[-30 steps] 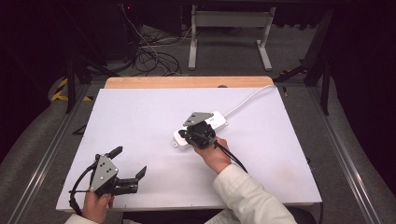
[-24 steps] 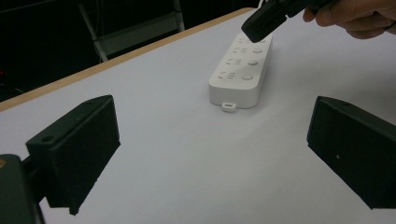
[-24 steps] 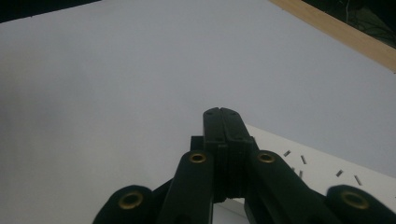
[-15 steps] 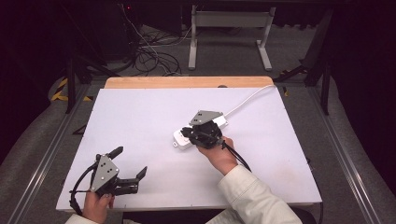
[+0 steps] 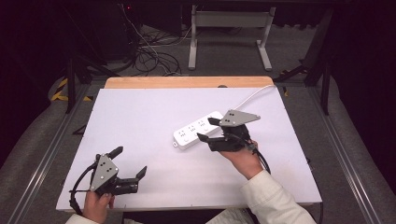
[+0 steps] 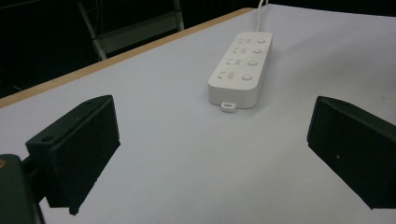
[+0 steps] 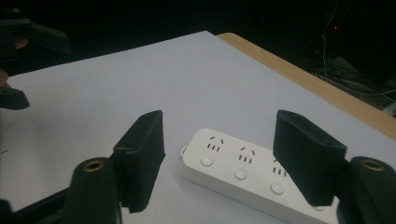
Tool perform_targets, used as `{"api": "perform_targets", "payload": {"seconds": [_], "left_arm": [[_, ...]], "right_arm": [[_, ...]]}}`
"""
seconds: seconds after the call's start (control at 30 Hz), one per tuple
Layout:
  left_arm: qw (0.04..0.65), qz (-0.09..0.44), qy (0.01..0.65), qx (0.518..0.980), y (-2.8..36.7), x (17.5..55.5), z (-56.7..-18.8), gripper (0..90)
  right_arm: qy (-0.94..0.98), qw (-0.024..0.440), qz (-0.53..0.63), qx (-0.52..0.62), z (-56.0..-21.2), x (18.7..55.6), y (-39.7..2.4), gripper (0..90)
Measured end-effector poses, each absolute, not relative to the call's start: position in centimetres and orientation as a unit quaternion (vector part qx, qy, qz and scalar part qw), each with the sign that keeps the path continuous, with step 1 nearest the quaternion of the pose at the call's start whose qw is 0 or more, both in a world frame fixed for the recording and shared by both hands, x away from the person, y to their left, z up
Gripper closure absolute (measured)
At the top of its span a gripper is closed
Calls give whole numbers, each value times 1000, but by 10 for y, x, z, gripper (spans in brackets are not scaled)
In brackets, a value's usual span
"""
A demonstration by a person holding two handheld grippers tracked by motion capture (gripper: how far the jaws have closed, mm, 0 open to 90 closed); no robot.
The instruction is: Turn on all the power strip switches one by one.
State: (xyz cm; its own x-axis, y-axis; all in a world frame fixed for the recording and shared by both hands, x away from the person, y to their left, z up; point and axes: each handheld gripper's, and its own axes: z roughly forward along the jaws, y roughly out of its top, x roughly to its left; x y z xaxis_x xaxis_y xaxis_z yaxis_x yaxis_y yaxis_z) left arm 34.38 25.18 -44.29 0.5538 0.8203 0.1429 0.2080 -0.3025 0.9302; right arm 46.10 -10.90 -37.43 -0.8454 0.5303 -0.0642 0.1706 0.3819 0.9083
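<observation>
A: Where does the right gripper (image 5: 205, 130) stand now?

B: Above the near side of the white power strip (image 5: 198, 131), which lies flat on the bench (image 5: 140, 116), just ahead of and below its jaws. Those jaws have just been opening and stand moderately wide with nothing between them; in the right gripper view the strip (image 7: 247, 179) shows in the gap, lower down, untouched by either pad.

A: And the other hand?

B: The left gripper (image 5: 127, 163) waits well back near the bench's front edge, jaws spread wide and empty. From the left gripper view the strip (image 6: 239, 70) lies far ahead of its jaws, cable running off beyond.

A: So what's the step?

B: My guess is that the right hand is working the row of round switch buttons (image 7: 240, 174). To do it well, I'd narrow the jaws again so one tip becomes a firm pointer, line it straight above a single button, and press vertically. An angled push could skid the light strip across the smooth bench. If it does slide, the left jaws could come forward and steady the end nearest them.
</observation>
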Motion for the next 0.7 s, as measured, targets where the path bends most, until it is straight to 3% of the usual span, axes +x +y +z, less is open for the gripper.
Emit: {"api": "perform_targets", "payload": {"seconds": [0.27, 0.37, 0.7], "left_arm": [[478, 322, 348, 740, 253, 344, -443, 28], [477, 322, 348, 740, 253, 344, -443, 28], [489, 306, 357, 734, 253, 344, -442, 26]], "right_arm": [[798, 198, 533, 201, -379, 447, -144, 208], [797, 188, 530, 218, -387, 444, -157, 118], [803, 138, 528, 240, -411, 441, -196, 51]]}}
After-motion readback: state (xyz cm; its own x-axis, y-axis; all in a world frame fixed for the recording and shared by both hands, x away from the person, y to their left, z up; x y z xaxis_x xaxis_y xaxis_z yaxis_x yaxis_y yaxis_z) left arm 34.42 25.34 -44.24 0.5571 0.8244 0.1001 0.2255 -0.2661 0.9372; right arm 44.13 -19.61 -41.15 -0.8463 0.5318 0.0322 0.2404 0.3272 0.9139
